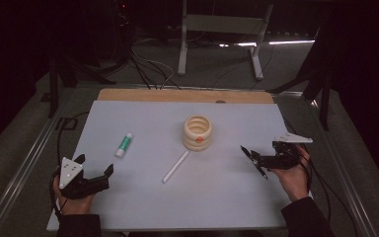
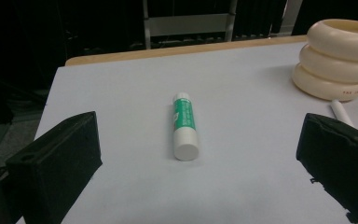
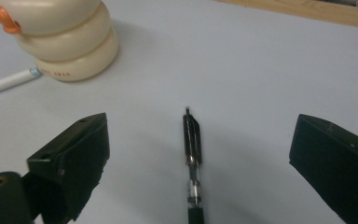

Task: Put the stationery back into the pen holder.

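Between the right gripper's (image 3: 196, 154) spread fingers lies a slim black pen (image 3: 192, 144).

**Where Things Lay Around the Two Grippers**

The pen (image 3: 192, 154) lay on the table (image 1: 143, 202) between the right gripper (image 1: 254, 160)'s jaws, pointing away from it. Beyond and to its left stood the ring stack (image 3: 60, 39), a stick (image 3: 7, 81) beside that. Ahead of the left gripper (image 1: 94, 167) lay the glue stick (image 2: 185, 126).
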Demonstrator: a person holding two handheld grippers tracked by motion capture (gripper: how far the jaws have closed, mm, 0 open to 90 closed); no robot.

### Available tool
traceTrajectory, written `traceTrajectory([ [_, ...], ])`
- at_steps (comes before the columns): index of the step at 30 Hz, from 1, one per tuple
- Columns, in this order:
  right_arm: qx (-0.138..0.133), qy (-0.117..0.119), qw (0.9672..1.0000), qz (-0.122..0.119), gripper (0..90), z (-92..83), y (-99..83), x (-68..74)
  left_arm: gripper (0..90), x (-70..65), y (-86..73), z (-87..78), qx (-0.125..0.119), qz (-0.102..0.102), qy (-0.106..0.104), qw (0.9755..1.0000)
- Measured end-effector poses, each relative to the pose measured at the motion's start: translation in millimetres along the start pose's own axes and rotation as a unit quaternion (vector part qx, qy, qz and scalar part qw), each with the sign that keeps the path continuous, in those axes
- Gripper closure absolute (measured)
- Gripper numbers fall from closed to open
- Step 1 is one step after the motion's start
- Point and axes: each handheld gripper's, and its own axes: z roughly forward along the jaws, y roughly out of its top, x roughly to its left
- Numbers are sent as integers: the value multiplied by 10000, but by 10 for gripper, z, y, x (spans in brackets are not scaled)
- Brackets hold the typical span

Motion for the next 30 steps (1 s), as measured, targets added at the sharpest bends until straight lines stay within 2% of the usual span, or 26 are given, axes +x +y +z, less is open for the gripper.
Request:
traceTrajectory([
  [7,335,-107,9994,10,76,42,-178,-71,3,-1,0,1,9,0,7,10000],
  [9,431,-176,9989,-43,135,49,-214,-78,3,-2,-1,4,8,1,1,10000],
  [13,614,-153,9980,-78,257,82,-287,-100,3,-5,0,4,18,10,1,10000],
  [17,788,-4,9968,-166,462,110,-367,-105,3,-2,0,3,14,3,3,10000],
  [21,1051,144,9941,-240,612,151,-434,-114,3,-6,1,3,17,22,7,10000],
  [26,1356,182,9900,-351,731,210,-490,-100,3,-4,2,0,5,10,9,10000],
  [27,1366,202,9897,-366,793,206,-487,-100,3,-4,1,1,8,13,9,10000],
  [28,1398,244,9892,-365,801,204,-483,-96,3,-6,1,3,16,18,10,10000],
  [30,1436,163,9883,-490,807,207,-474,-68,3,-8,1,3,19,28,9,10000],
])
